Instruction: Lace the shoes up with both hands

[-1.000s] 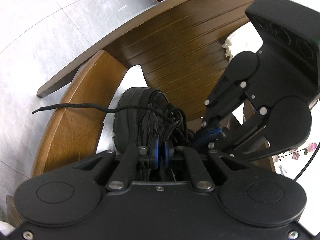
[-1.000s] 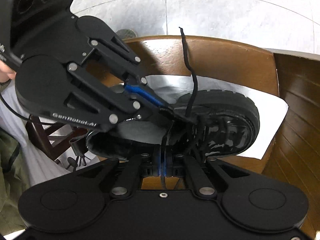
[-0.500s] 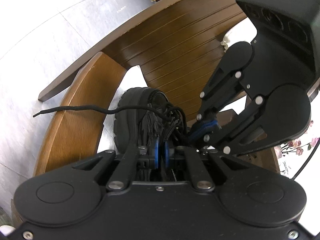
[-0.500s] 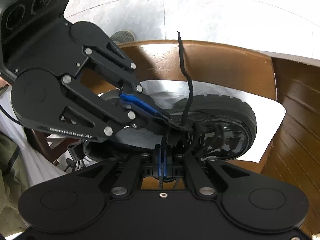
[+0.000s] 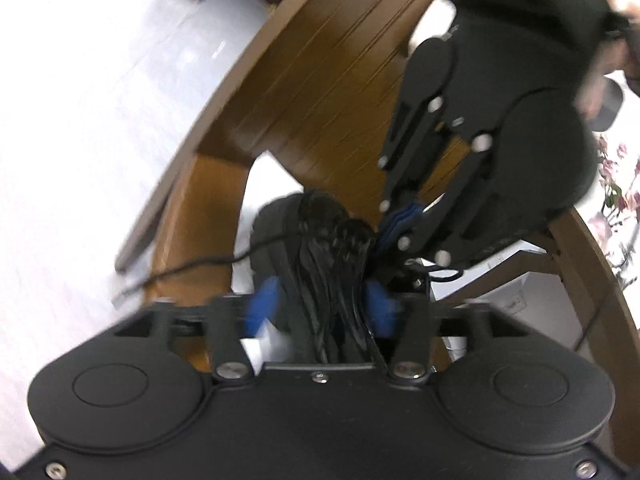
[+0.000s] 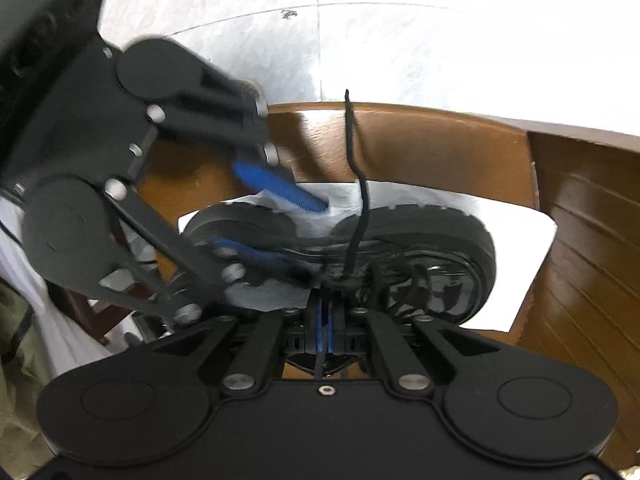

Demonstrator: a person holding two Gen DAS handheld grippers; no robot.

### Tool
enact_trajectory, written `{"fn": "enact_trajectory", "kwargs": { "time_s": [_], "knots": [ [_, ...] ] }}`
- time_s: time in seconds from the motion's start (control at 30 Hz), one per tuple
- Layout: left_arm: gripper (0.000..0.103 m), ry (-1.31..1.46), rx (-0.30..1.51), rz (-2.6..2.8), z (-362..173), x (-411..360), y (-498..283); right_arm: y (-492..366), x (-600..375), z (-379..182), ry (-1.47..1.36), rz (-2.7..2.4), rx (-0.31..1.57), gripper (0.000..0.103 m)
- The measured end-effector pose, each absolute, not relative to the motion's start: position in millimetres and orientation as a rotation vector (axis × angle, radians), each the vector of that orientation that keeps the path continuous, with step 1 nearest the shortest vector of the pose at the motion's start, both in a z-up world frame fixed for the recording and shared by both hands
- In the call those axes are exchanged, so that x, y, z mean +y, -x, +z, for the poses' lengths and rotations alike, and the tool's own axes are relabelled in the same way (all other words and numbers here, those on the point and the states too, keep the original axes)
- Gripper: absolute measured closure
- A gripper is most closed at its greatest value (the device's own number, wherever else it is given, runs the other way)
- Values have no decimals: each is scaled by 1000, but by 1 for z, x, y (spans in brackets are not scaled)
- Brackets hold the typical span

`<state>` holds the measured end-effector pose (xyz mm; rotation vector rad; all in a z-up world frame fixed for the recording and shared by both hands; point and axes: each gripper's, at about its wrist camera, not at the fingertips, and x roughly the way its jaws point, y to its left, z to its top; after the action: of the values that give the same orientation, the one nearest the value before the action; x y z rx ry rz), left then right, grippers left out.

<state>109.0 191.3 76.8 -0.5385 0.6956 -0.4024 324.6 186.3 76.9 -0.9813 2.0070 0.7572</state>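
A black lace-up shoe (image 6: 440,236) lies on its side on white paper (image 6: 520,240). My right gripper (image 6: 325,320) is shut on a black lace at the shoe's eyelets. The lace's free end (image 6: 352,148) rises stiffly above the sole. My left gripper (image 6: 304,236) comes in from the left, jaws spread, one blue pad (image 6: 280,188) over the sole and the other against the upper. In the blurred left wrist view the left gripper (image 5: 320,308) straddles the shoe (image 5: 280,224) and its laces. The right gripper (image 5: 394,224) stands shut just beyond, and a loose lace (image 5: 200,262) trails left.
The paper lies on a curved brown wooden seat (image 6: 440,148) with a darker slatted wooden panel (image 6: 592,240) to the right. Pale tiled floor (image 6: 400,40) lies beyond. A person's clothing (image 6: 16,320) shows at the left edge.
My left gripper was shut at the laces and now stands wide open around the shoe, moving fast enough to blur. The right gripper keeps its hold on the lace.
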Motion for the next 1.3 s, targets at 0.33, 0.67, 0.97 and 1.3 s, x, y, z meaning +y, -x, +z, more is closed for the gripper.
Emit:
{"fn": "enact_trajectory", "kwargs": {
  "time_s": [0.33,0.67,0.97,1.3],
  "knots": [
    [26,-326,374,-135,87,130,-74,-321,187,81,996,778,1970,100],
    [40,-741,214,-211,60,83,-63,-317,188,82,992,771,1955,100],
    [93,-850,203,-299,52,72,-57,-316,190,82,988,782,1948,100],
    [100,-782,229,-286,56,77,-52,-315,188,83,980,782,1927,100]
  ]
}}
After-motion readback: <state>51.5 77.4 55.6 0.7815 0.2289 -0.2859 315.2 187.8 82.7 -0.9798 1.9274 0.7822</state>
